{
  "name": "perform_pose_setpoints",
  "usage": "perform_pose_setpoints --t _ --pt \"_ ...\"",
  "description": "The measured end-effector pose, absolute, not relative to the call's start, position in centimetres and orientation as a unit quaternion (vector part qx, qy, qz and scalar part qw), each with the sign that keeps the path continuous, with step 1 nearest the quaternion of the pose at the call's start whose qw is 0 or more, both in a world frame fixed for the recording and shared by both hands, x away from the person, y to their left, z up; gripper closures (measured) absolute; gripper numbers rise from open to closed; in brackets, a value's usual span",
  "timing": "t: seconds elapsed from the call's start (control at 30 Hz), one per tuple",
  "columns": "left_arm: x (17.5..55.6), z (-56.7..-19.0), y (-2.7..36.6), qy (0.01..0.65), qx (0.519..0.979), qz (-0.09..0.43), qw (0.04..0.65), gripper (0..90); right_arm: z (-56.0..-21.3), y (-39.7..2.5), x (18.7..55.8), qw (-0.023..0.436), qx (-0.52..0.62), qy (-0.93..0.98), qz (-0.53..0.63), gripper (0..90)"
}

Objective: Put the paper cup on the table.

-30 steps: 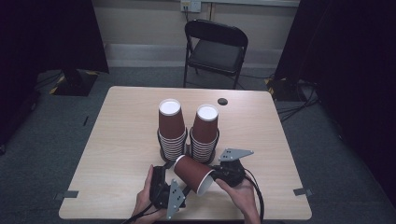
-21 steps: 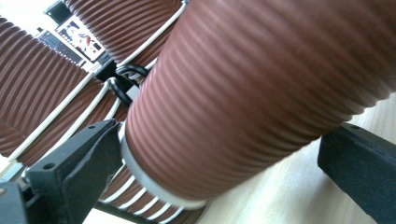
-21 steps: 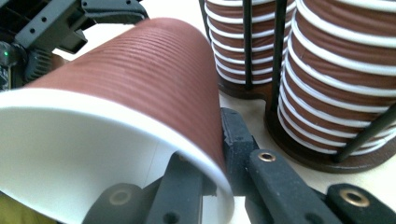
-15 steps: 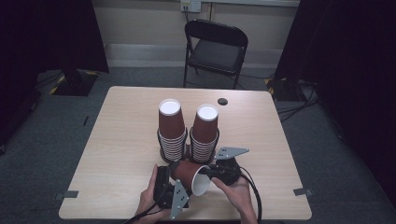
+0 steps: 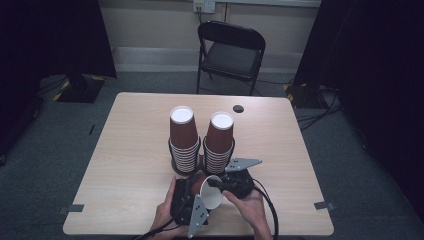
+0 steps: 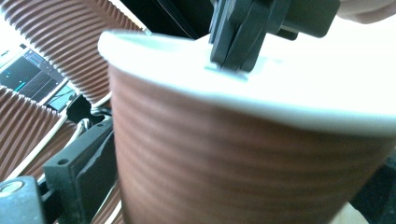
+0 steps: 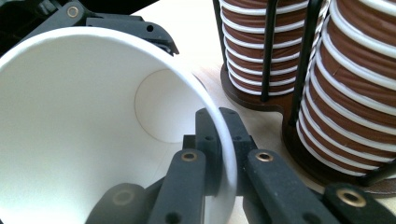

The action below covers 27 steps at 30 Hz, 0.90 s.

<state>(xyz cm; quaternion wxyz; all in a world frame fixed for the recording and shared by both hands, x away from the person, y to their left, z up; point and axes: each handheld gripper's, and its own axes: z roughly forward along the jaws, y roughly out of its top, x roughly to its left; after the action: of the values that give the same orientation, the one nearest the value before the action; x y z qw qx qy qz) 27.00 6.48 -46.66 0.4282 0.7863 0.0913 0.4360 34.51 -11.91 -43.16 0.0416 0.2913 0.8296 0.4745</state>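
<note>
Low in the frame's centre, the paper cup [image 5: 206, 190] lay tilted between both tools; the right gripper [image 5: 216, 183] pinched its rim, the left gripper [image 5: 186, 196] clasped its body. Pulling gently, without crushing the rim, seemed wise.

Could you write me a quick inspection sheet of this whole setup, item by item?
Surface: light wooden table, bare around the work.
Job's things: brown ribbed paper cup with white inside, on its side; two stacks of brown paper cups in a dark wire holder.
Clutter: small dark round object near the far edge.
Grippers: right gripper pinches the cup's rim; left gripper grips its body.
Cables: black cable trailing from the right gripper.
Surroundings: black folding chair, grey floor, dark curtains.
</note>
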Motion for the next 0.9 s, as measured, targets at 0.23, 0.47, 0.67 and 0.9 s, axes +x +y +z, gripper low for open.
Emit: perform_pose_setpoints --t 0.23,0.47,0.67,0.9 --pt "26.9 -46.4 5.8 0.089 0.783 0.434 0.436 5.5 -43.4 -11.4 34.5 0.037 0.292 0.833 0.469 86.8" --pt "27.0 -46.0 5.6 0.091 0.781 0.430 0.444 6.0 -43.4 -11.4 34.5 0.036 0.292 0.831 0.472 86.5" --pt "27.3 -46.1 5.6 0.094 0.781 0.426 0.446 6.5 -43.5 -11.6 34.6 0.035 0.294 0.830 0.473 86.6" --pt "27.6 -46.2 5.3 0.092 0.785 0.425 0.440 6.4 -43.5 -11.7 34.6 0.036 0.301 0.827 0.473 86.6"
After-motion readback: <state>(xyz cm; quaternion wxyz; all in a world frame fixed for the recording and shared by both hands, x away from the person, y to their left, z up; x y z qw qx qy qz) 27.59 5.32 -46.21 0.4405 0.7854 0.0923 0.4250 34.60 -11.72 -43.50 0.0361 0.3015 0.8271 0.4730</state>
